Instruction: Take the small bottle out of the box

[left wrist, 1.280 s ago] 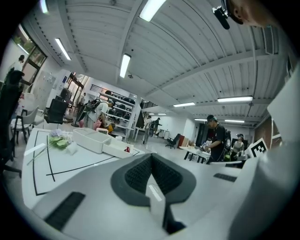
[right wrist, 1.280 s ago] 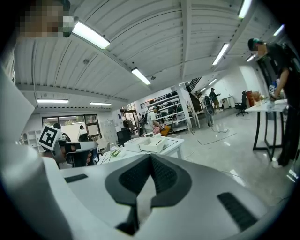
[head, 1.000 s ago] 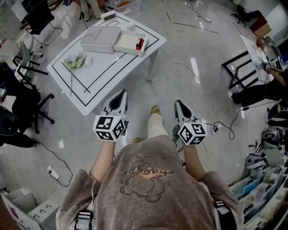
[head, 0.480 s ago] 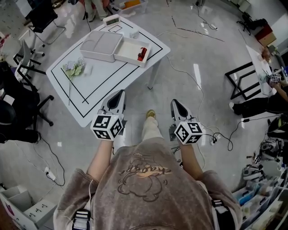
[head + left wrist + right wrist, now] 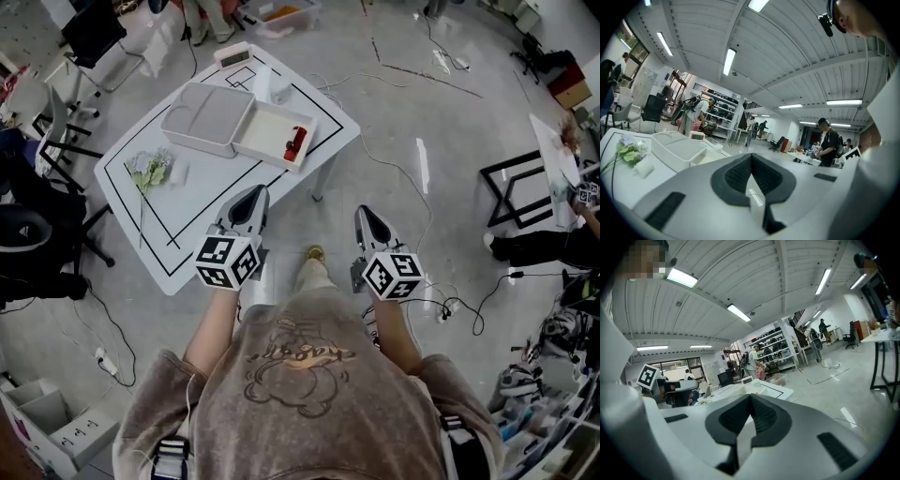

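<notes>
The left claw [image 5: 255, 194] is clenched, its dark ribbed pads pressed together with nothing between them, as the left gripper view [image 5: 751, 157] shows. The right claw [image 5: 365, 216] is likewise clenched and empty, pad against pad in its own view [image 5: 750, 398]. Both are held out in front of the person's brown sweatshirt [image 5: 305, 375], level with each other and apart, each carrying its black-and-white marker cube [image 5: 228, 262].

The left claw's tip hangs over the near edge of the white rectangular bench with black border lines [image 5: 216, 187]; the right claw is over grey floor, past the bench's corner.

At 12 o'clock from the left claw, well apart from it, sits the shallow white open box [image 5: 265, 127]. The small red bottle [image 5: 296, 142] lies inside it, against the wall at the box's 3 o'clock side. Touching the box at its 9 o'clock side is a pale grey lid [image 5: 208, 117]. At 10 o'clock from the left claw lies a sprig of pale artificial flowers [image 5: 148, 171]. A small white clock [image 5: 232, 54] stands at the far edge.
</notes>
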{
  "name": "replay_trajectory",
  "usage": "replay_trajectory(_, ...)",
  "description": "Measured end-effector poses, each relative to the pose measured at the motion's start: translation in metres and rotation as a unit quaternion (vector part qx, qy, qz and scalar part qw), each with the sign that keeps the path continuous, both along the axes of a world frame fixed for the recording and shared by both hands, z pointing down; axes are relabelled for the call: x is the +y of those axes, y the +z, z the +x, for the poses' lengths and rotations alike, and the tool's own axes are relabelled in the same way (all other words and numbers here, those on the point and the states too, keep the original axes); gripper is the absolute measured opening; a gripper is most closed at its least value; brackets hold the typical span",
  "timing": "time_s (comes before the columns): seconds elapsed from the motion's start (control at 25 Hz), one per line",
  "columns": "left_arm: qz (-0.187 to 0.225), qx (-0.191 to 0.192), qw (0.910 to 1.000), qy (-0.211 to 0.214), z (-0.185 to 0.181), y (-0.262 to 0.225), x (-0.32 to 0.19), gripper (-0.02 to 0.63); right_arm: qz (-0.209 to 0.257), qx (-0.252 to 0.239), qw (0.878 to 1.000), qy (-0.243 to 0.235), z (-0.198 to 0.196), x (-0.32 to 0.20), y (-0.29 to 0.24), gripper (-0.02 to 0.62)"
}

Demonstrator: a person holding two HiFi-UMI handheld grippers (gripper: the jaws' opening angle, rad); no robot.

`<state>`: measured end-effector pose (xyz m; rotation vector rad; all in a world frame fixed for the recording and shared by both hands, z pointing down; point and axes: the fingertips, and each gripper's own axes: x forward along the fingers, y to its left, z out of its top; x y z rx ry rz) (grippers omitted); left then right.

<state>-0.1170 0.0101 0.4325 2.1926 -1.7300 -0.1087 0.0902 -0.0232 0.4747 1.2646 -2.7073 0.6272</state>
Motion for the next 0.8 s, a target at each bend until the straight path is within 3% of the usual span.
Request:
replay_trajectory(0.48, -0.009, 0.002, 0.9987, -0.050, -0.005, -0.010, -0.096, 0.006, 0.000, -0.007, 0.999, -0.043, -0.002, -0.121, -0.011, -0.003)
replay_trajectory(0.8, -0.011, -0.009, 0.9954, -0.095, -0.024, -0.016, -0.125, 0.006, -0.003, -0.010, 0.997, -0.081, -0.018, -0.178, -0.007, -0.003)
